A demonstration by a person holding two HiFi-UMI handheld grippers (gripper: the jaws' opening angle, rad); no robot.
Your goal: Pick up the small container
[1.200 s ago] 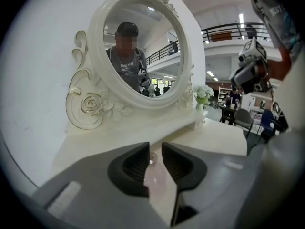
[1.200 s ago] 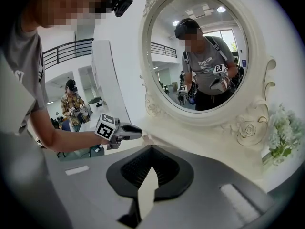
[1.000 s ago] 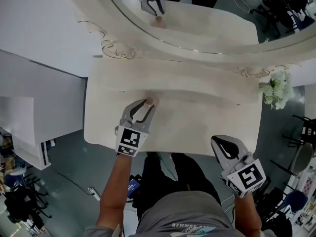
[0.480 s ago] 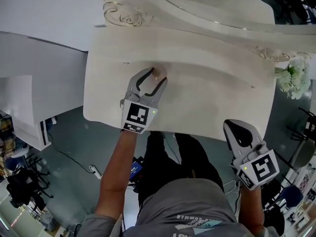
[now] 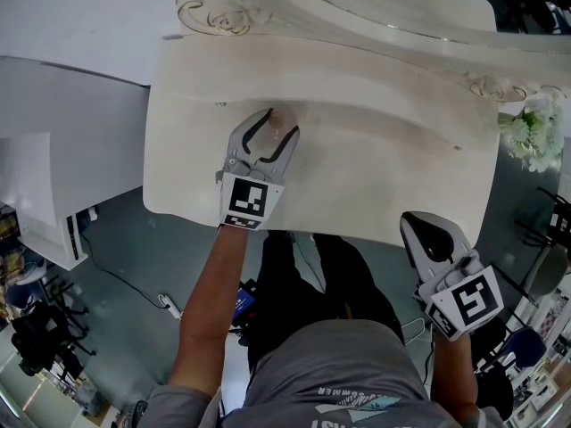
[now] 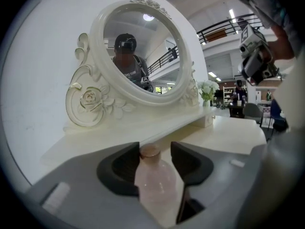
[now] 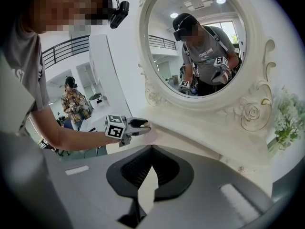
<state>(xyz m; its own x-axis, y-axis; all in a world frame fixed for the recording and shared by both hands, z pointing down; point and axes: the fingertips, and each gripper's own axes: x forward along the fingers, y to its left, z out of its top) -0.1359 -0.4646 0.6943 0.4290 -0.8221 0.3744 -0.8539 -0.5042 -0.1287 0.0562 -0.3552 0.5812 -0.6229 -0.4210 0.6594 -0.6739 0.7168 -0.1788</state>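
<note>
My left claw [image 5: 279, 125] is opening wide. The small container [image 6: 155, 182], a pink bottle with a brown cap, stands between its two sides on the bench [image 5: 384, 185], in front of the mirror [image 6: 143, 51]. My right claw [image 5: 417, 237] is closed tight with nothing in it, out past the near edge. I think the bottle is light, smooth and easy to tip. I would hold its round belly, not the thin neck.
</note>
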